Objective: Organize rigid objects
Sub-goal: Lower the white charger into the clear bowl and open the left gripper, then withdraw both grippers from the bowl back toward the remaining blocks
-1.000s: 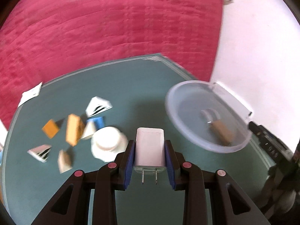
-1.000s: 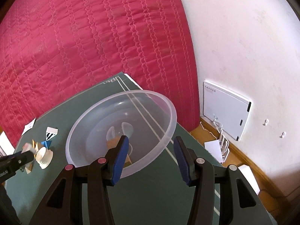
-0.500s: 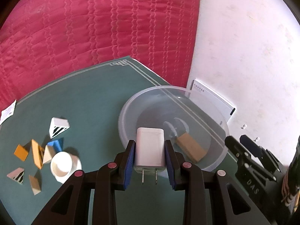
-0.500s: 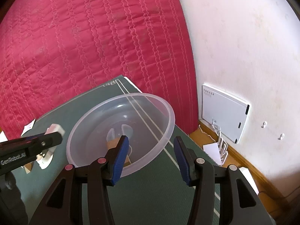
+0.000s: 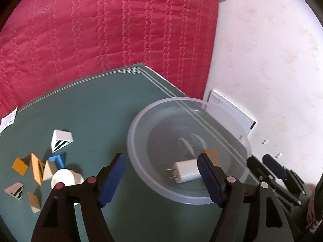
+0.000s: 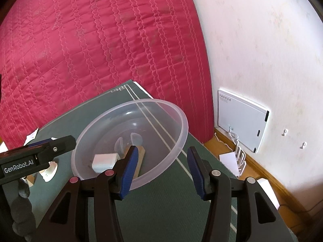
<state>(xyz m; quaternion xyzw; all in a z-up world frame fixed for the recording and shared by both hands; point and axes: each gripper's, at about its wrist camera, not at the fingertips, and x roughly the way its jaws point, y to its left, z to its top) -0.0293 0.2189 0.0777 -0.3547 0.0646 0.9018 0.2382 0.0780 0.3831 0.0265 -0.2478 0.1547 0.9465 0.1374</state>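
Left hand-held gripper (image 5: pixel 161 178) hangs over the clear bowl (image 5: pixel 141 173), jaws spread wide and empty, with the white charger (image 5: pixel 186 170) lying inside beside a wooden block (image 6: pixel 140 159). Right hand-held gripper (image 6: pixel 162 169) gapes empty at the bowl's near rim, above the green counter (image 5: pixel 97 109).

Both grippers are built of black angular plastic, with ridged blue pads lining the fingers (image 5: pixel 114 179) and red and silver round screw heads set into the arms. White "GenRobot.AI" lettering is printed along the left gripper (image 6: pixel 38 157).
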